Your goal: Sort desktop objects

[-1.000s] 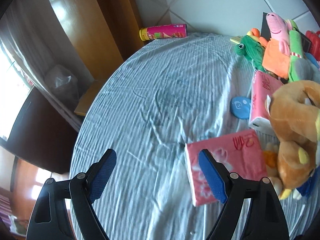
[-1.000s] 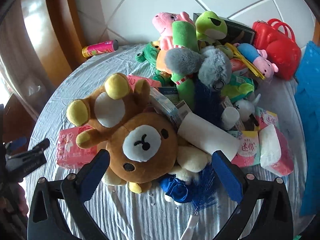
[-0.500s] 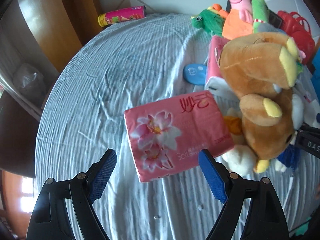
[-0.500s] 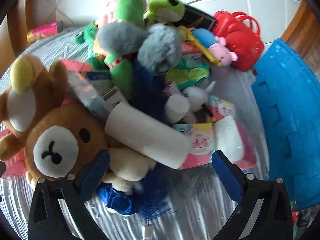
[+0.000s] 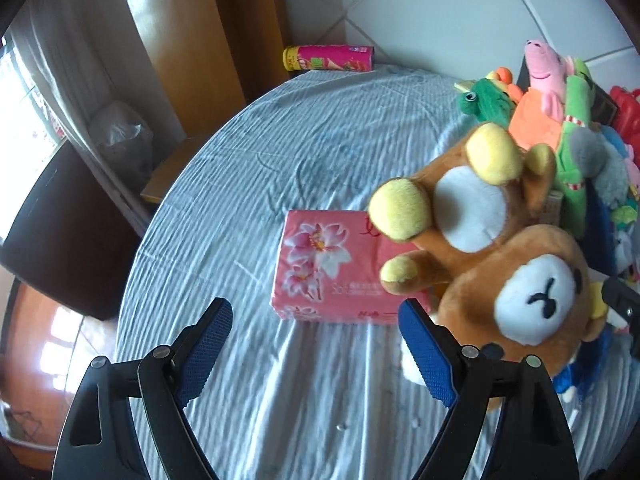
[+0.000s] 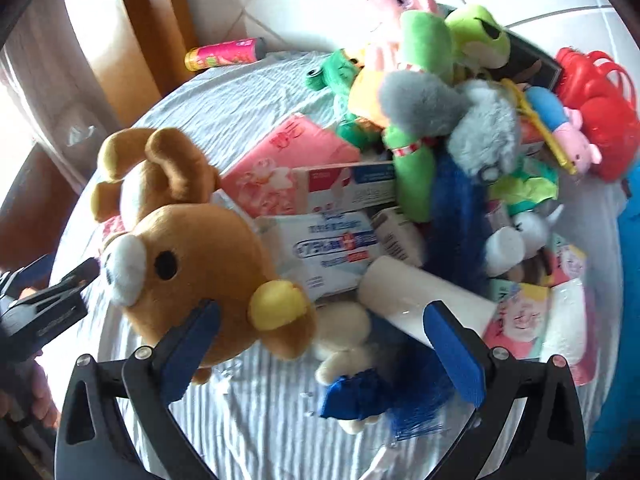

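1. Left gripper [image 5: 316, 344]: jaws spread wide, nothing between the blue pads. Right gripper [image 6: 322, 344]: jaws also wide apart, holding nothing.
2. Surface: round table under a wrinkled pale blue striped cloth [image 5: 280, 168]. Room: white tiled wall at 12 o'clock, wooden panel [image 5: 176, 40] at 11, curtain and bright window at 9.
3. Pink tissue pack [image 5: 328, 268] lies flat on the cloth at 12 o'clock of the left gripper, just past the pad tips, its right end under the bear's paws.
4. Brown bear plush [image 5: 516, 280] sits at 2 o'clock of the left gripper, touching the tissue pack. In the right wrist view the bear [image 6: 188, 256] is at 10 o'clock, its head overlapped by the left pad.
5. White paper roll [image 6: 416, 300] at 12–1 o'clock of the right gripper, blue fabric item [image 6: 360, 400] between the jaws lower down.
6. Pile beyond: toothpaste boxes [image 6: 336, 236], grey plush [image 6: 460, 120], green frog plush [image 6: 476, 36], red toy bag [image 6: 600, 112] at 2 o'clock.
7. Chip can [image 5: 328, 58] lies on its side at the far table edge, well apart from the pile.
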{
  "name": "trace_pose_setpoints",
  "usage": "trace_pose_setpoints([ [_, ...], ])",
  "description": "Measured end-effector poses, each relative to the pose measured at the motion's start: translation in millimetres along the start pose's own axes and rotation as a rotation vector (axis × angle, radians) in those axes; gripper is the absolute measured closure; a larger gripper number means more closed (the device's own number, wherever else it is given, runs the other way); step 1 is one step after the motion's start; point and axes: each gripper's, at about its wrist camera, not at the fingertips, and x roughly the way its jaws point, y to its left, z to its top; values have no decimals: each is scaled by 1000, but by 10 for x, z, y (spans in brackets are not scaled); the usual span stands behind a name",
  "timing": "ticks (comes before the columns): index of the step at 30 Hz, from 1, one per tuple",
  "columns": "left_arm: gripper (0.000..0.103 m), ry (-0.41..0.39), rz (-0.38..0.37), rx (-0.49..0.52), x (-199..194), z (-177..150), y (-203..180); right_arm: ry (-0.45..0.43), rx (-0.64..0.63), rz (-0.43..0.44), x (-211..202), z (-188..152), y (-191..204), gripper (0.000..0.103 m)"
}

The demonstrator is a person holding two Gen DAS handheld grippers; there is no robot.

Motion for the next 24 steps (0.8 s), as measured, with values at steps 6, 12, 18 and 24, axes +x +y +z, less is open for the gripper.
trace_pose_setpoints([
  [6, 17, 20, -20, 15, -44, -140, -123, -83, -10, -187, 4, 159, -213, 0],
  [12, 17, 10, 28, -14, -69, -167, 20, 66, -170, -45, 368, -44, 208, 0],
  [18, 17, -70, 50, -87, -324, -22, 294, 173, -261, 319, 246, -533, 827, 0],
  [24, 17, -29, 7, -65, -343, -187, 240, 144, -257, 209, 77, -624, 743, 0],
])
